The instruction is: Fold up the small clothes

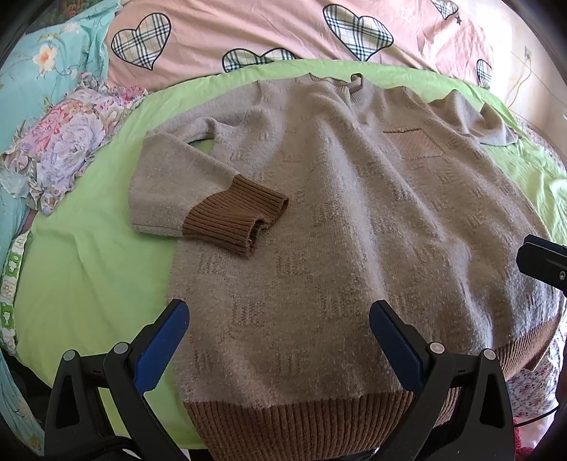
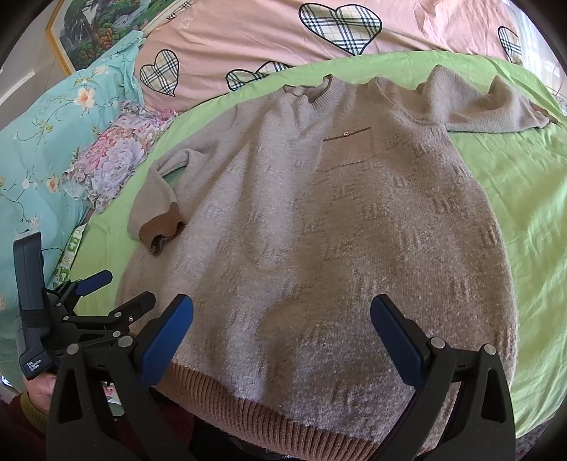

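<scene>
A beige knitted sweater (image 1: 336,220) lies spread flat, front side up, on a lime-green sheet (image 1: 88,276) covering the bed. Its brown ribbed hem (image 1: 301,418) is at the near edge and its neckline (image 1: 340,83) at the far side. The left sleeve is folded inward, so its brown ribbed cuff (image 1: 234,220) rests on the sweater's body. The right sleeve (image 2: 489,110) stretches out to the far right over the sheet. A chest pocket (image 2: 349,149) with a small button sits right of centre.

The left gripper (image 1: 278,337) hovers over the near left part of the sweater, its blue-padded fingers spread wide apart and holding nothing. The right gripper (image 2: 281,335) hangs above the near middle of the sweater, its fingers likewise spread and empty.

Beyond the sheet lie a pink quilt with plaid hearts (image 1: 248,32), a teal floral quilt (image 2: 42,142) at the left, and a purple floral pillow (image 1: 63,142) beside it.
</scene>
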Demonstrator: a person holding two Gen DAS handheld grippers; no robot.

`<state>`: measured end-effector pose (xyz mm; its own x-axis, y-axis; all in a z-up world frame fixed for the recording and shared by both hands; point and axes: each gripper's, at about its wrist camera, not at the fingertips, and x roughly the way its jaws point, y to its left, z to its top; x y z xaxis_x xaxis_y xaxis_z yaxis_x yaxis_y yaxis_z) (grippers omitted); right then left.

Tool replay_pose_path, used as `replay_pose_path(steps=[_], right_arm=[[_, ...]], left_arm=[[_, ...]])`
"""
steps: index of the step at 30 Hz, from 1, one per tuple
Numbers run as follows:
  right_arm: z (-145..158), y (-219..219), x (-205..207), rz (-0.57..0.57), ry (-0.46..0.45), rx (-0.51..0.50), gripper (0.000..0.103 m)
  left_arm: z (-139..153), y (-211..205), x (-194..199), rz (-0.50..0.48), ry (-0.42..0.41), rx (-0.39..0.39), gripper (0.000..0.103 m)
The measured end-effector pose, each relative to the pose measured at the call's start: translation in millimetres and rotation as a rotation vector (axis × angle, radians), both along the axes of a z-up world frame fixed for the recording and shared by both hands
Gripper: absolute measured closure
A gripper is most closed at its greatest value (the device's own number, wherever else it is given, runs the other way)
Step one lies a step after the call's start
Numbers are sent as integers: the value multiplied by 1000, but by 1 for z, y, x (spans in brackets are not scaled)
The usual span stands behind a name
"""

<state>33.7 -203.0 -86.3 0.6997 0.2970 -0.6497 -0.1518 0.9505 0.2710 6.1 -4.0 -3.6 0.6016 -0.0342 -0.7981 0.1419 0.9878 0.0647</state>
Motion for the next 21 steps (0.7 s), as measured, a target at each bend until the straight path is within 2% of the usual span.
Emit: replay_pose_path(steps=[7,12,15,21], right_arm=[[0,-4,5,-1,21,11,3],[2,-10,9,0,8,74,3],[1,-13,11,-8,12,59,3],[2,-22,14,-16,16,116,3]], left_arm=[[2,-3,4,-5,-6,-5,1],[2,-7,8,-16,-12,-7,1],[2,-9,10,-19,-11,-17,1],[2,-12,16,-30,10,-21,1]])
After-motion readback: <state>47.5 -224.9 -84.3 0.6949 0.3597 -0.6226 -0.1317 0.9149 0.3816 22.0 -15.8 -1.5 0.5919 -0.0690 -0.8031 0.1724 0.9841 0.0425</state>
